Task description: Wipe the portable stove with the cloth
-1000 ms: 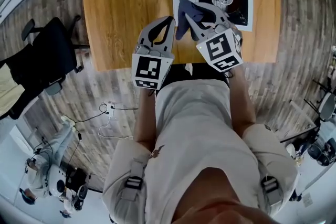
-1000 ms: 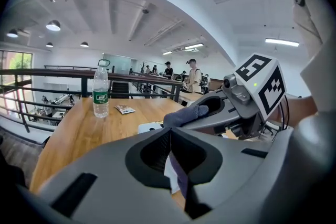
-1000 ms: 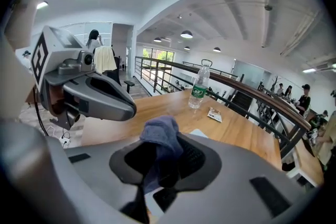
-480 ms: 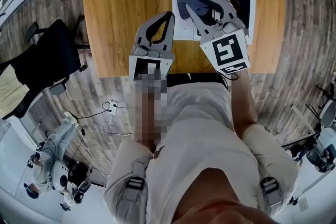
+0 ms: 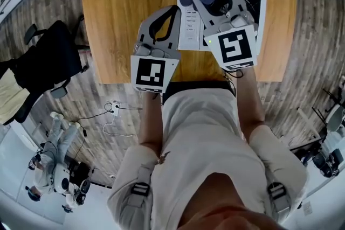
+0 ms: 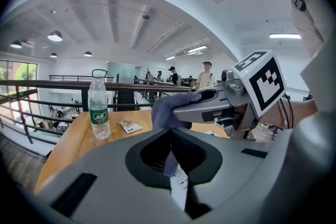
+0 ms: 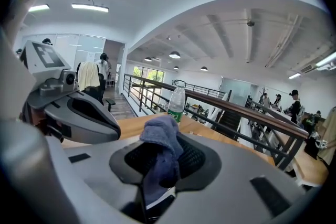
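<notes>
Standing beyond the cloth, a bottle shows only in gripper views.

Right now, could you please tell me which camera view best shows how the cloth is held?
The right gripper view: the cloth sits centre, pinched in the right gripper's shut jaws. The head view shows it small, at the stove's far left corner. The left gripper view shows it sideways, bunched.

Ceiling lamps and strip lights are lighting everything brightly and evenly, while daylight is glaring through the windows. Fisheye lenses are bending every view's edges, and dark corners are vignetting both gripper views.
</notes>
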